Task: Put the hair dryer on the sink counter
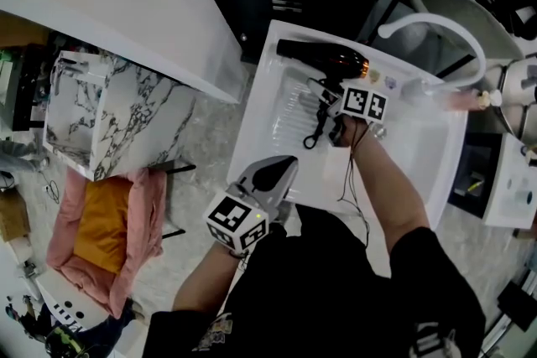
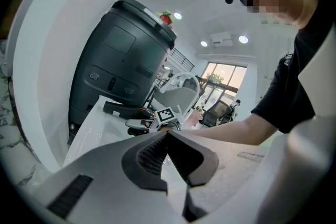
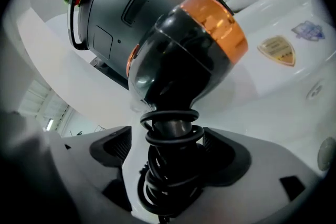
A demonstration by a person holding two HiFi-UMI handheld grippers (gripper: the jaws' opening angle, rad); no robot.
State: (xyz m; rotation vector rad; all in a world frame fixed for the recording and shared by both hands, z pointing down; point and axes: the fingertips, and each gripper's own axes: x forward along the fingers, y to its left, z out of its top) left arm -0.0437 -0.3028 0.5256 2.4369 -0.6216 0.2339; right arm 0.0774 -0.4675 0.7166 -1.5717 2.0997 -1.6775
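Fingers (image 3: 110, 150) of the right gripper (image 3: 170, 141) stand apart round the dryer (image 3: 184, 55) handle, on the worktop (image 3: 294, 81) beyond the sink (image 1: 289, 117), so best back straight out, clear of the cord (image 3: 168, 181); left gripper (image 2: 168, 132) fingers together.

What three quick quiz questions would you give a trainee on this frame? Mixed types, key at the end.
1. Fill in: the hair dryer lying on the sink counter has a ___ band around its barrel.
2. True or false: the left tongs are shut with nothing between them.
3. What stands between the pads of the right tongs?
A) a faucet
B) the hair dryer's handle, wound with cord
C) nothing

Key: 1 orange; 2 true; 3 B.
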